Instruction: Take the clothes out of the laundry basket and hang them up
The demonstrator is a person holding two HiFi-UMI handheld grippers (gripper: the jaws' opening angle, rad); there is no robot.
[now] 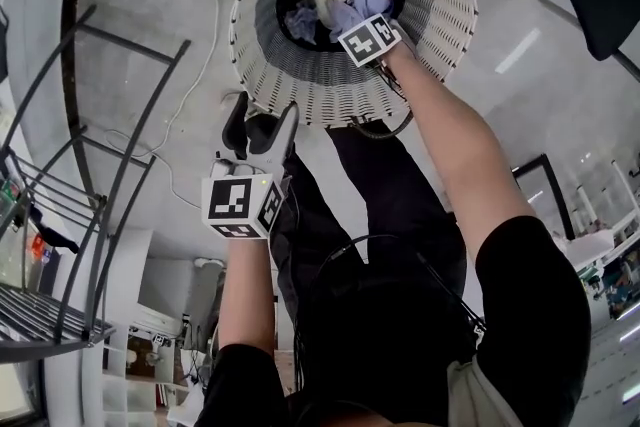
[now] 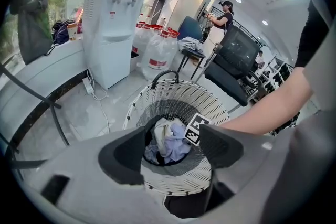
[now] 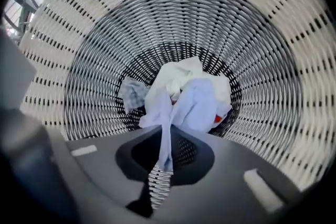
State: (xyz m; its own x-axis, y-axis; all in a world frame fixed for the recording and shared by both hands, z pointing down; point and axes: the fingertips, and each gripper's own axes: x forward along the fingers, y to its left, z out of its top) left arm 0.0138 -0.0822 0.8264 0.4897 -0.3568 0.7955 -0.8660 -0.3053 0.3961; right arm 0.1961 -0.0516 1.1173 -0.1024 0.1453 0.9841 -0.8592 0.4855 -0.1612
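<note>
Right gripper view: right gripper [image 3: 167,157] points down into the basket [image 3: 262,34]. Its jaws are together, clamped on a thin fold of the blue cloth [image 3: 197,105]. The fold runs up from the pads into the pile at the basket bottom. Blue cloth lies on top, the cream cloth [image 3: 176,73] is just behind it and touching, and the grey cloth [image 3: 131,93] sits to the pile's left against the dark lower wall. There is a small red patch at the pile's right edge; I can't tell what it is.

Head view: the right arm reaches over the rim, with the marker cube [image 1: 368,39] inside the basket mouth, just above the clothes. Left gripper [image 1: 262,130] hangs outside the basket, just beside the near rim, tilted downward. Its jaws are apart with nothing between them.

Left gripper view confirms this: both pads are wide apart, and only the basket and pile show through the gap, well beyond them.

Basket stands upright on the pale floor [image 1: 160,5]. A white cable [image 1: 190,45] runs along the floor to its left. A metal rack [image 1: 110,215] stands at the far left of the head view, well apart from the basket.

Farther back, in the left gripper view: a water dispenser [image 2: 113,18], water bottles [image 2: 157,52] beside it, a dark chair [image 2: 231,68], and a person [image 2: 220,18] standing at the back.
</note>
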